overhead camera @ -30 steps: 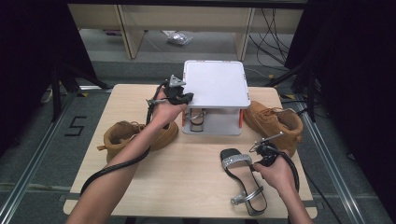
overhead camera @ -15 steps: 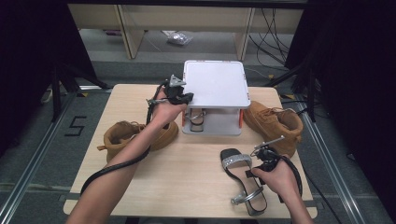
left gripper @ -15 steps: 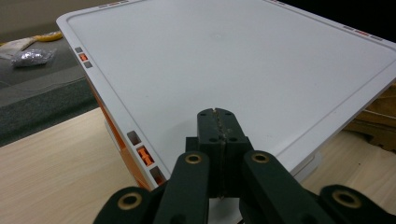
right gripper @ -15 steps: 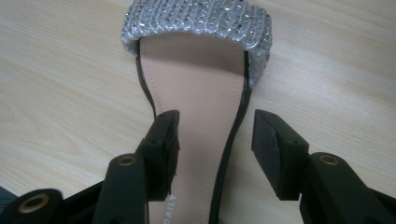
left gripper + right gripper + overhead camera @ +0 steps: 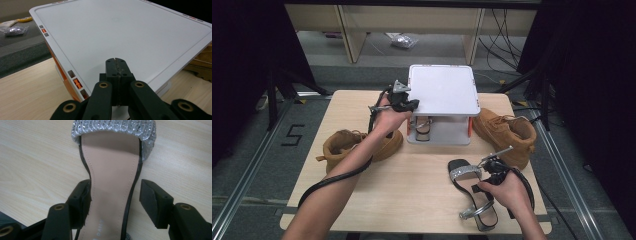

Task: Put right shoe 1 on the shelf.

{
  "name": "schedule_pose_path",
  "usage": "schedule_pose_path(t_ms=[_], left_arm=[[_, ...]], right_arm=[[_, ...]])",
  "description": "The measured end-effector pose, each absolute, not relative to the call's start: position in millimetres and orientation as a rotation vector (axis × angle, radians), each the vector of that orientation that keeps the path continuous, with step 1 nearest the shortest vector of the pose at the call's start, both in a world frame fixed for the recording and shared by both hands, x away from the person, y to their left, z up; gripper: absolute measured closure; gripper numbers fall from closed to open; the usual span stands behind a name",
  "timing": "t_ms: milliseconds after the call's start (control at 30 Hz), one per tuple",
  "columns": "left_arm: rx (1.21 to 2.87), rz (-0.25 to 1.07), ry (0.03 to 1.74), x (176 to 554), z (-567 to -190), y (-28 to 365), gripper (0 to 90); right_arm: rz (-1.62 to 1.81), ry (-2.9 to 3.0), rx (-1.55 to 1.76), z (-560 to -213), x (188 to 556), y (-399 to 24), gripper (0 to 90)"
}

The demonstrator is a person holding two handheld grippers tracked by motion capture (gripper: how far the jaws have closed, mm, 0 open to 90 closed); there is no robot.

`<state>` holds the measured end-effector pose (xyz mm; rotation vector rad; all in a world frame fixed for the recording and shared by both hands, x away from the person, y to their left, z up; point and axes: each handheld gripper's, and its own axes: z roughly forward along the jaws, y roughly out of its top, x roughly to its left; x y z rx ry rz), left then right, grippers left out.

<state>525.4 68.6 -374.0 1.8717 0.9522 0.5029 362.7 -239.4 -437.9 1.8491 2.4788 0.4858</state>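
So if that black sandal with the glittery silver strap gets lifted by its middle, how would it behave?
The black sandal with the silver sequinned toe strap probably weighs little: thin sole, open straps. Its narrow waist looks stiff, yet smooth, so it may slip. The loose ankle strap would likely dangle.

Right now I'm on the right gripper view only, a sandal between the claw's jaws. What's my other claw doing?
Observer: The left claw is shut, poised over the left edge of the white lid.
Operator: Anything under that lid?
Observer: A second sandal stands in the open front below it.
Operator: What's near my right hand?
Observer: Your right claw has just been opening, with the silver-strapped sandal between its jaws; a tan boot sits just beyond it on the table.
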Motion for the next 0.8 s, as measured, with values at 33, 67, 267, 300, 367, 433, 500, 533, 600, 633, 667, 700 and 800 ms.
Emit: schedule_pose_path(t_ms=[33, 67, 267, 300, 367, 433, 500, 533, 600, 633, 667, 700, 800], left_arm=[[1.871, 0.503, 0.953, 525.5, -374.0, 68.7, 89.9], [1.872, 0.503, 0.952, 525.5, -374.0, 68.6, 89.9], [1.872, 0.505, 0.952, 525.3, -374.1, 68.6, 89.9], [1.873, 0.506, 0.950, 525.3, -373.9, 68.4, 90.0], [1.876, 0.505, 0.950, 525.5, -373.7, 68.5, 89.9], [1.875, 0.503, 0.950, 525.6, -373.8, 68.8, 89.9], [1.875, 0.501, 0.955, 525.6, -373.6, 68.8, 90.0], [1.875, 0.501, 0.956, 525.6, -373.5, 68.7, 89.9], [1.868, 0.504, 0.955, 525.6, -373.9, 68.1, 89.9], [1.877, 0.506, 0.957, 525.1, -373.3, 68.2, 89.9], [1.877, 0.508, 0.956, 525.0, -373.3, 67.9, 89.9], [1.876, 0.508, 0.956, 525.0, -373.3, 67.8, 89.9], [1.876, 0.505, 0.957, 525.1, -373.3, 68.2, 89.9]], right_arm=[[0.486, 2.481, 1.843, -438.1, 363.0, -239.5, 41.6], [0.492, 2.485, 1.816, -439.8, 364.3, -240.5, 40.4], [0.430, 2.498, 1.824, -443.9, 365.8, -235.5, 36.2], [0.423, 2.506, 1.809, -445.4, 366.7, -235.2, 35.8], [0.397, 2.511, 1.802, -447.8, 367.9, -233.4, 35.3], [0.387, 2.511, 1.808, -448.9, 368.4, -231.4, 35.2], [0.394, 2.515, 1.802, -451.0, 369.0, -230.1, 35.0], [0.382, 2.526, 1.804, -451.7, 369.5, -230.1, 35.0], [0.350, 2.531, 1.803, -452.0, 369.9, -229.5, 34.8], [0.355, 2.536, 1.793, -452.8, 369.8, -229.5, 34.7], [0.347, 2.541, 1.790, -452.9, 369.6, -229.5, 34.5], [0.339, 2.540, 1.799, -452.8, 369.4, -229.6, 34.2], [0.339, 2.540, 1.799, -453.8, 369.6, -229.6, 34.1]])
